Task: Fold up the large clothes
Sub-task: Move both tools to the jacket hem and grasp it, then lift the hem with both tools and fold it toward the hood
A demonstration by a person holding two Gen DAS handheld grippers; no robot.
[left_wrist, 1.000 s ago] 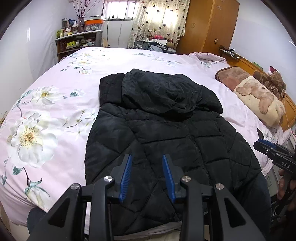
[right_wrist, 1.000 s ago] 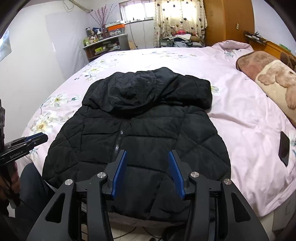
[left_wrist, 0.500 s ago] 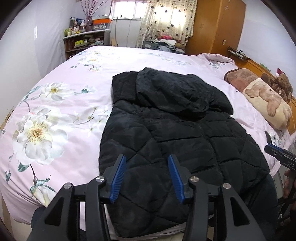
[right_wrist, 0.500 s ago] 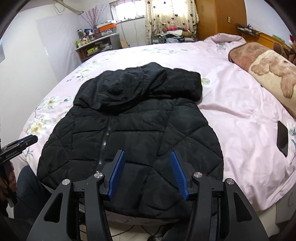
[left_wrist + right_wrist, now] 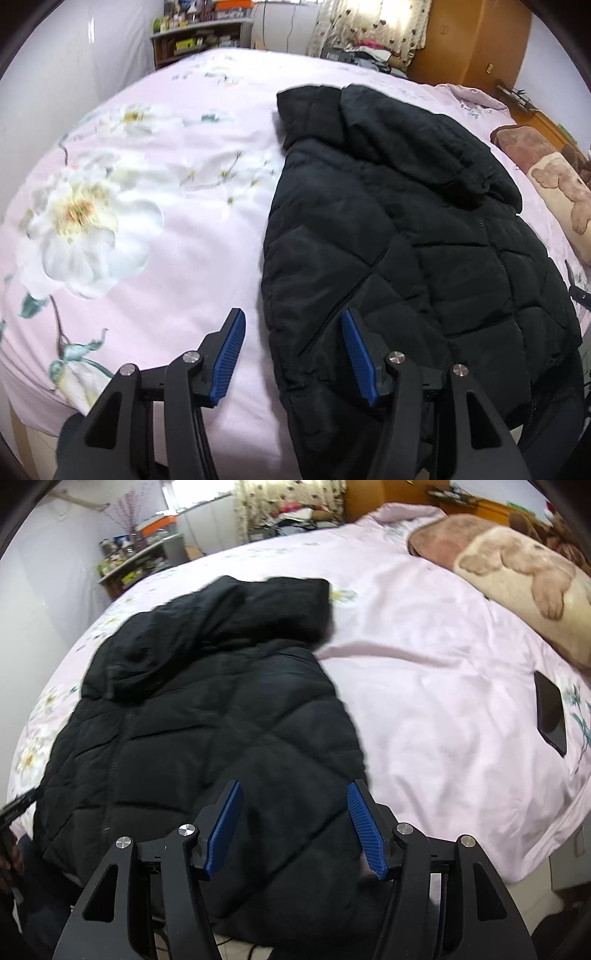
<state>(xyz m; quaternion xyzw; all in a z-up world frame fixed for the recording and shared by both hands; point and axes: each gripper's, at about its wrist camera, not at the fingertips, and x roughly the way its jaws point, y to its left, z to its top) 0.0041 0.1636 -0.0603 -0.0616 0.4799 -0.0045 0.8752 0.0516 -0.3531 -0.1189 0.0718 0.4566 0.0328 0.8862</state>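
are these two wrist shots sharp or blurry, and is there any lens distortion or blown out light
Left wrist view: motion blur smears the floral bedsheet and the black jacket; the left gripper stays crisp; fisheye bends the bed edge, corners dark; the curtain glows overexposed. Right wrist view: the jacket's hood is streaked, the right gripper is sharp, with the same curved vignette.

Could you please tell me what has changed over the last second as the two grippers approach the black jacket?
Both grippers have moved outward and closer: the left gripper now straddles the black jacket's left edge, the right gripper its right edge. Both sets of jaws have just been opening, pressing on nothing. The jacket, bed and phone lie unchanged.
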